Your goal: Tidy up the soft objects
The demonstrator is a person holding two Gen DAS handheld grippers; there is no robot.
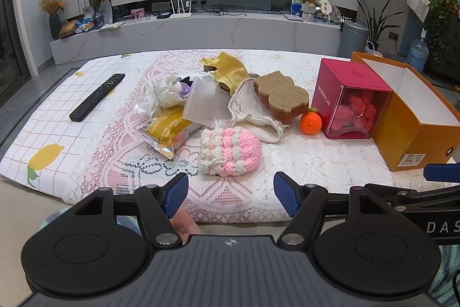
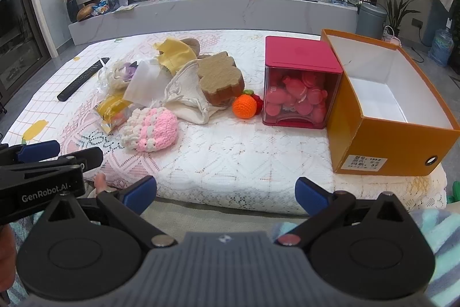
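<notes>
A pile of soft things lies mid-table: a pink and white crochet pouch [image 1: 230, 151] [image 2: 151, 128], an orange crochet fruit [image 1: 311, 121] [image 2: 244, 106], a brown bear-shaped sponge [image 1: 280, 95] [image 2: 220, 76], a cream cloth bag [image 1: 253, 112] [image 2: 187, 98], a yellow cloth [image 1: 230, 69] [image 2: 174, 52] and a yellow snack packet [image 1: 168, 130] [image 2: 113, 110]. My left gripper [image 1: 231, 196] hangs open just in front of the pouch, at the table's near edge. My right gripper [image 2: 225, 196] is open too, over the near edge, nothing between its fingers.
An open orange shoebox [image 1: 414, 131] [image 2: 388, 134] stands at the right, empty inside. A pink box of pink puffs [image 1: 349, 102] [image 2: 299, 85] stands against it. A black remote [image 1: 97, 97] [image 2: 82, 81] lies at the left. A lace cloth covers the table [image 2: 244, 160].
</notes>
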